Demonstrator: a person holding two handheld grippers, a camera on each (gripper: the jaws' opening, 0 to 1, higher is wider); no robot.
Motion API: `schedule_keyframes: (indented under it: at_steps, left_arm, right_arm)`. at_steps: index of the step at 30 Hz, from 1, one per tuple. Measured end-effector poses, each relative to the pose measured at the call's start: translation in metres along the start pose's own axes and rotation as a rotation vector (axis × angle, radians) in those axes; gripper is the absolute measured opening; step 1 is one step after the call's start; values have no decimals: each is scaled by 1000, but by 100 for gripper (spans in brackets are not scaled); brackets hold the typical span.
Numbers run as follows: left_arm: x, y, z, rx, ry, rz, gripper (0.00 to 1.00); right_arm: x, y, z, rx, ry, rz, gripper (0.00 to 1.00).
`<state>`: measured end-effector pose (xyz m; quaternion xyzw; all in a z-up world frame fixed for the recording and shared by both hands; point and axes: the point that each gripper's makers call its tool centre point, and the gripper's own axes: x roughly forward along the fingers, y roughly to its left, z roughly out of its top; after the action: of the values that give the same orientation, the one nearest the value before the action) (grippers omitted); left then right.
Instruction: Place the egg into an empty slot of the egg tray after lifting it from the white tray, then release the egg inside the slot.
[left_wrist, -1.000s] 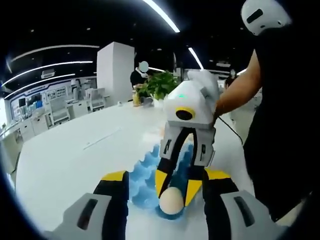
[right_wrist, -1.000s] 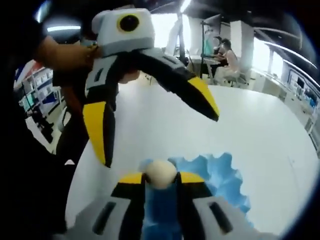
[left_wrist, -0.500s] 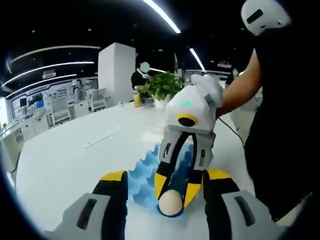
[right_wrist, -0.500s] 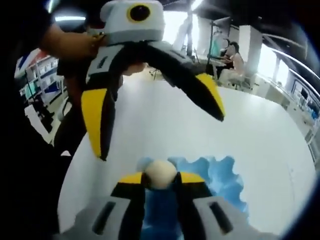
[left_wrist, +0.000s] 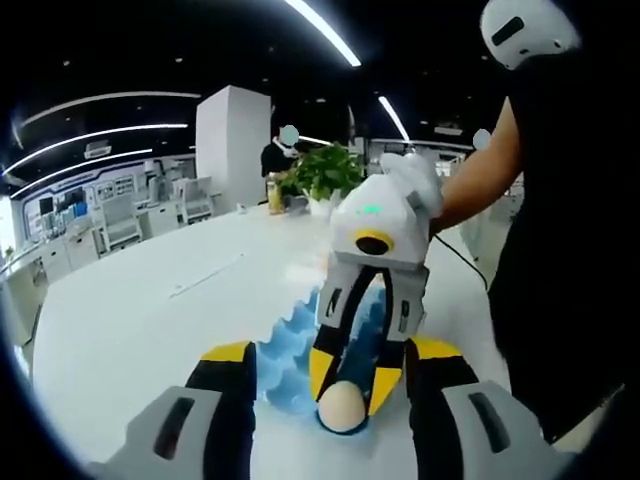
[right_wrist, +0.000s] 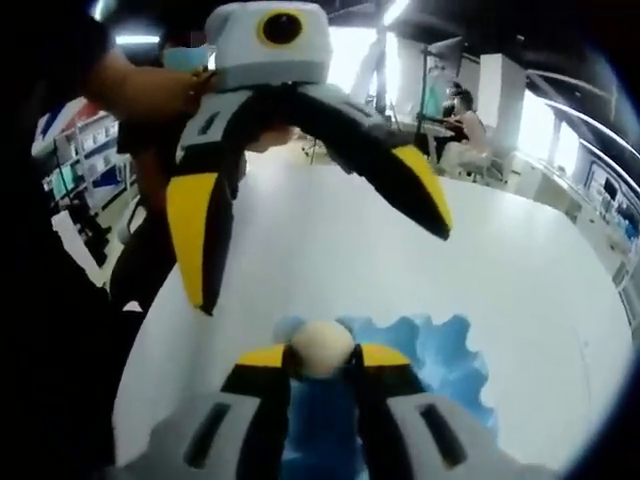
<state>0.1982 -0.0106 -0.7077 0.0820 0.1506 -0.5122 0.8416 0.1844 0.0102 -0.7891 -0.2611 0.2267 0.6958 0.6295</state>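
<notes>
On the left, the left gripper (left_wrist: 325, 375) hangs over the white bench (left_wrist: 130, 310) with its jaws spread wide and nothing between them. In the right gripper view it comes in from the upper left, both yellow tips apart above the bench.

Toward the middle, the blue egg tray (left_wrist: 290, 350) lies on the bench. The right gripper (right_wrist: 322, 358) has its jaws closed on the egg (right_wrist: 321, 347), one yellow tip on each side. In the left gripper view the egg (left_wrist: 341, 407) sits low over the near edge of the tray, at or just inside a slot; whether it already rests in the cup I cannot tell.

The egg is probably light, smooth and brittle, so a gentle hold across its widest part, as here, suits it, and the opening should be slow.

The left gripper view shows the right gripper from the front, with the person's arm (left_wrist: 480, 180) and a potted plant (left_wrist: 322, 170) behind. The right gripper view shows the tray's far cups beyond the egg.
</notes>
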Motion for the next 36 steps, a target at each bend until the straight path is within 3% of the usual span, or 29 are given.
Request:
schedule_keyframes:
  at_steps: [7,24,31,34,35,36]
  left_arm:
    - [0,-1,1,1,1,-2,60]
    - [3,-2,2,6,5,-12,60]
    - [7,-4,4,9,1,-23,59]
    - [9,-5,4,9,-1,-29,59]
    - [10,-5,3,10,2,-31,59]
    - [11,-6,3,12,3,-34,59]
  right_arm:
    - [1,3,1,-45,-38,3,25]
    - [-10,0,-2,-9,-67,-19,28]
    - [-30,6,-17,-15,-47,-42,29]
    - [-40,6,-35,-20,1,-65,28]
    - [-41,9,-24,-13,-79,-55,28]
    - [-46,6,-29,33,-70,-75,28]
